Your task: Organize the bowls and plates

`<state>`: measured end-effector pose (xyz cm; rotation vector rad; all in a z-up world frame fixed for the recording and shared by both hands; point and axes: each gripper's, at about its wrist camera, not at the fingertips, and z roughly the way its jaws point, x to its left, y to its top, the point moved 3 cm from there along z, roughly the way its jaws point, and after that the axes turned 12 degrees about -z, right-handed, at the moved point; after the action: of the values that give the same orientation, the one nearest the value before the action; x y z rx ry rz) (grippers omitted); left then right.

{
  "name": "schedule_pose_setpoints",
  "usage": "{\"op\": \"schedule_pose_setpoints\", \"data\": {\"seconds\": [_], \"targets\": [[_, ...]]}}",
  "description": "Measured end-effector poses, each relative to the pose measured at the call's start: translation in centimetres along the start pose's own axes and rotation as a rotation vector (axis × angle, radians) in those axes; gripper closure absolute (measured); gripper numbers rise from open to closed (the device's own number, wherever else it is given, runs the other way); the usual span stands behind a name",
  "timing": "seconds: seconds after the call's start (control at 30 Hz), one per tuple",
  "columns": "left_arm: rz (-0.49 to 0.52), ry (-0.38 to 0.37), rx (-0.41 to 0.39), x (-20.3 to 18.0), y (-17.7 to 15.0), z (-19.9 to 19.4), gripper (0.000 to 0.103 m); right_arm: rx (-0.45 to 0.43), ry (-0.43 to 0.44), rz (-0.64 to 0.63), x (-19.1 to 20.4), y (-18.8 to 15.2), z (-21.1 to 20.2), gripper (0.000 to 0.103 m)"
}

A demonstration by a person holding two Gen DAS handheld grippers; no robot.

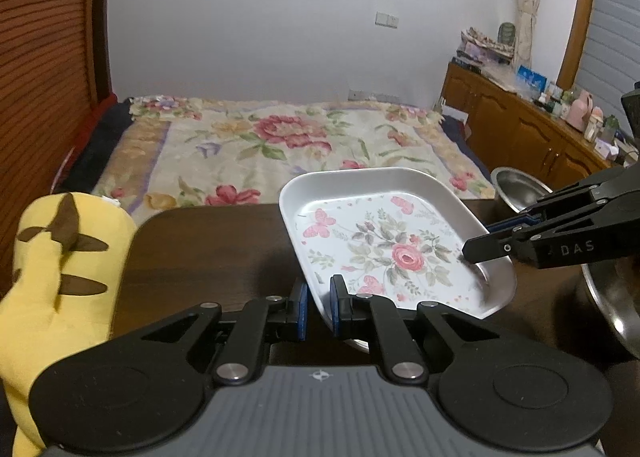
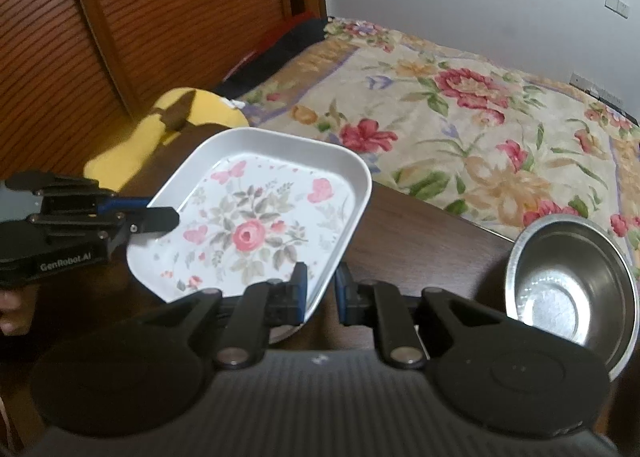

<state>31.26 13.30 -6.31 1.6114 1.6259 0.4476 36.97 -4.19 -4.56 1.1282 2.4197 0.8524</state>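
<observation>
Gripping floral tray (image 1: pixel 384 245) rim, both sides | steel bowl (image 2: pixel 568 285) empty

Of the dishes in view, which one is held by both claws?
The square floral plate, gripped at opposite rims by the left claw and right claw. The steel bowl sits untouched on the table.

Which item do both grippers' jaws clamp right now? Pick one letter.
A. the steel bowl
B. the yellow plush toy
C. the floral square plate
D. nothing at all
C: the left gripper pinches one rim of the floral square plate and the right gripper pinches the opposite rim, holding it tilted above the dark table, while the steel bowl sits untouched.
</observation>
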Motion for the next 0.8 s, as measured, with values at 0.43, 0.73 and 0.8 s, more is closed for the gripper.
{"op": "schedule_pose_setpoints", "data": {"seconds": [0.43, 0.73, 0.8], "targets": [[0.011, -0.031, -0.075, -1.2, -0.4, -5.3, 0.091, -0.058, -0.034, -0.009, 2.2, -0.3, -4.6, 0.087], [0.029, -0.046, -0.096, -2.1, -1.1, -7.4, 0.091, -0.089, -0.050, -0.013, 2.7, -1.1, -6.8, 0.087], [0.033, -0.048, -0.101, -2.3, -1.5, -7.8, 0.091, -0.096, -0.053, -0.013, 2.9, -1.3, -7.2, 0.087]]}}
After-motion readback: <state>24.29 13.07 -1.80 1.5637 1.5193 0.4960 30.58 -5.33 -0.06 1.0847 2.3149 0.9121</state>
